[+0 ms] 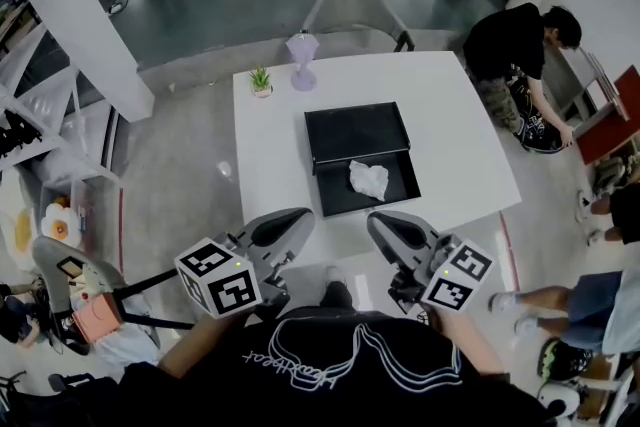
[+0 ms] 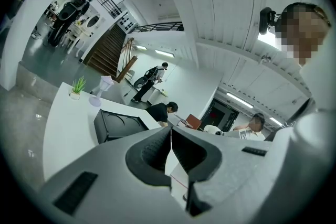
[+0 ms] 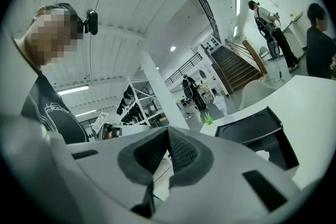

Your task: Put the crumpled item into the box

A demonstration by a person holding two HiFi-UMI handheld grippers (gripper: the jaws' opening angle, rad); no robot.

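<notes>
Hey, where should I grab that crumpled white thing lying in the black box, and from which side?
Pinch the raised folds at the middle of the crumpled white item, coming straight down from above. It lies low on the floor of the black box, whose walls would likely block a sideways approach.

White table (image 1: 460, 145), open black box (image 1: 356, 130) at its middle, small potted plant (image 1: 261, 81), lilac vase (image 1: 302, 61) near far edge
</notes>
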